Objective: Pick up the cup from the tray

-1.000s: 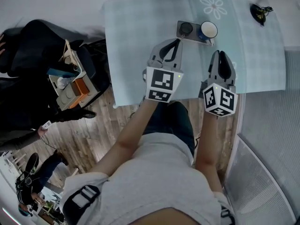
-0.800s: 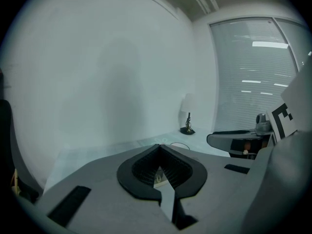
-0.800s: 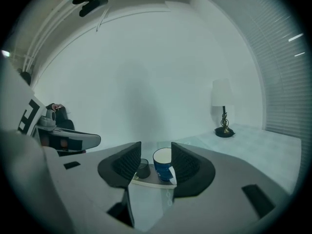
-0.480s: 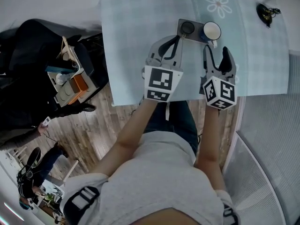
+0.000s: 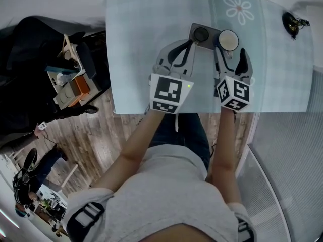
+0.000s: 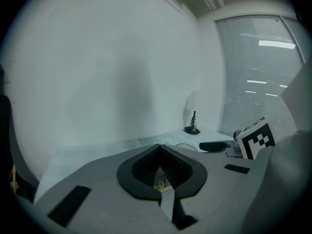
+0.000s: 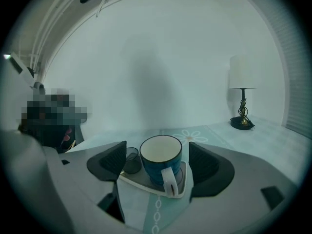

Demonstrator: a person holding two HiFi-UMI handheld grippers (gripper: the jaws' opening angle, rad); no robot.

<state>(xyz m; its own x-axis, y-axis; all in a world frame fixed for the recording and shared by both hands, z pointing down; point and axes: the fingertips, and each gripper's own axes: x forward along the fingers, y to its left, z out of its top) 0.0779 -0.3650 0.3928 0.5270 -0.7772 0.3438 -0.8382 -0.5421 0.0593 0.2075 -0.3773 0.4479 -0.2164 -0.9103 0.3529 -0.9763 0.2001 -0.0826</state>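
The right hand-held gripper's [image 5: 230, 57] jaws are opening either side of the blue cup [image 7: 160, 162], which is standing on the tray [image 7: 138, 183] far on the surface [image 5: 136, 44]. The left hand-held gripper [image 5: 189, 47] is pointing trayward, closed and empty.

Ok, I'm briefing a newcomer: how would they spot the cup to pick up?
On the pale tablecloth, find the small grey tray near the flower print. The cup is the blue mug, white inside with a white handle; its only neighbour is a smaller dark glass.
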